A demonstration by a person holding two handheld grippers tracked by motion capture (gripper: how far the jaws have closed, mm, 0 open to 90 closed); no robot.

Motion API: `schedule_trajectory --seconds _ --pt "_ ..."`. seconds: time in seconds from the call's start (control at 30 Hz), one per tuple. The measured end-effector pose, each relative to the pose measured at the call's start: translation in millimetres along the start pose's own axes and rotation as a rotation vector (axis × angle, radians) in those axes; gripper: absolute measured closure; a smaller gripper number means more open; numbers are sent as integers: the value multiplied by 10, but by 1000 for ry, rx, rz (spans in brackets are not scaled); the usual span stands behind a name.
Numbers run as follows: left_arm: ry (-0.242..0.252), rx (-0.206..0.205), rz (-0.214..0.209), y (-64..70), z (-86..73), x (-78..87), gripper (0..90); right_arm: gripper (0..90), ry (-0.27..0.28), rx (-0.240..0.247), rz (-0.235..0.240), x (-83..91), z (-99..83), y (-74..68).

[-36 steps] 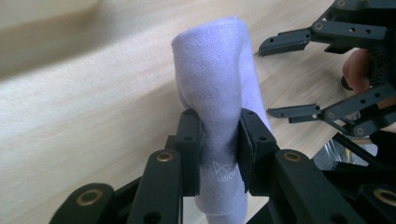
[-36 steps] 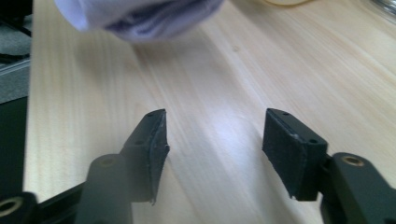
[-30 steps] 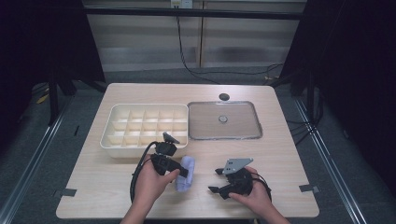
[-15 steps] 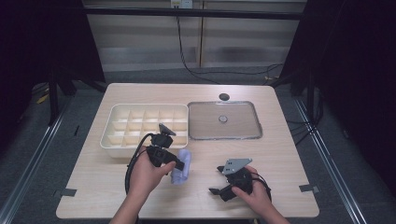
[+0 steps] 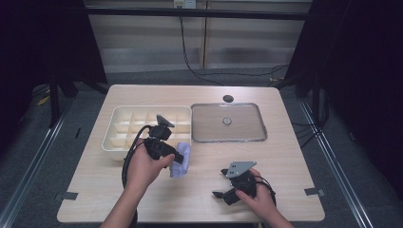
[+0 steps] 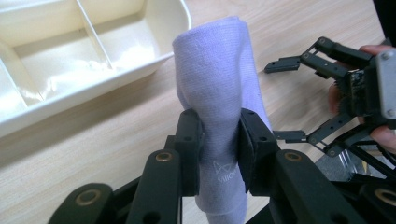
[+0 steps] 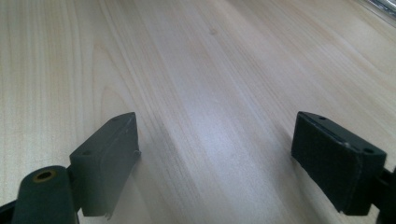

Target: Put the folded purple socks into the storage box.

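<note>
A folded pale lilac cloth [image 6: 219, 93] is pinched between the black jaws of my left gripper [image 6: 218, 154], which is shut on it. From above, the cloth [image 5: 182, 160] hangs beside the front right corner of the cream divided tray [image 5: 122, 114], with my left gripper [image 5: 177, 156] just in front of that tray. My right gripper [image 5: 218, 183] rests low near the table's front edge, open, with bare wood between its jaws [image 7: 215, 154]. It also appears at the right of the left gripper view, as the right gripper [image 6: 289, 100].
A clear flat lid or tray [image 5: 228, 122] with a small knob lies right of the cream tray. A small dark round object [image 5: 228, 99] sits behind it. Cables trail from both grippers. Tape marks sit at the table's front corners.
My left gripper has carried the cloth a little farther from the person and upward, closer to the cream tray's front right corner. The right gripper has stayed put.
</note>
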State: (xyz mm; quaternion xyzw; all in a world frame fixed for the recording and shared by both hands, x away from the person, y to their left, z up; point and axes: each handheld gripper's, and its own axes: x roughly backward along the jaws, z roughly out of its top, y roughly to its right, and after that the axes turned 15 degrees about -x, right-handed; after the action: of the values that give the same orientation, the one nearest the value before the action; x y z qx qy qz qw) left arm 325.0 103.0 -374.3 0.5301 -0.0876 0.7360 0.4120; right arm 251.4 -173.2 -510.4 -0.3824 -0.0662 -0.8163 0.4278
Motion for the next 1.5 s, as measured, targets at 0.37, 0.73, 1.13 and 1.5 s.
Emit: schedule_trajectory --seconds 0.37,0.73,1.13,1.5 --pt "4 1 -1 -19 99 45 716 143 0 0 0 0 0 0" --pt "8 19 10 -90 200 83 717 142 1 -6 -5 -2 0 -7" --pt "6 49 21 -188 295 105 717 142 1 -2 -5 -2 1 -5" --pt "16 59 21 -294 364 67 715 142 1 -2 -5 -2 1 -6"
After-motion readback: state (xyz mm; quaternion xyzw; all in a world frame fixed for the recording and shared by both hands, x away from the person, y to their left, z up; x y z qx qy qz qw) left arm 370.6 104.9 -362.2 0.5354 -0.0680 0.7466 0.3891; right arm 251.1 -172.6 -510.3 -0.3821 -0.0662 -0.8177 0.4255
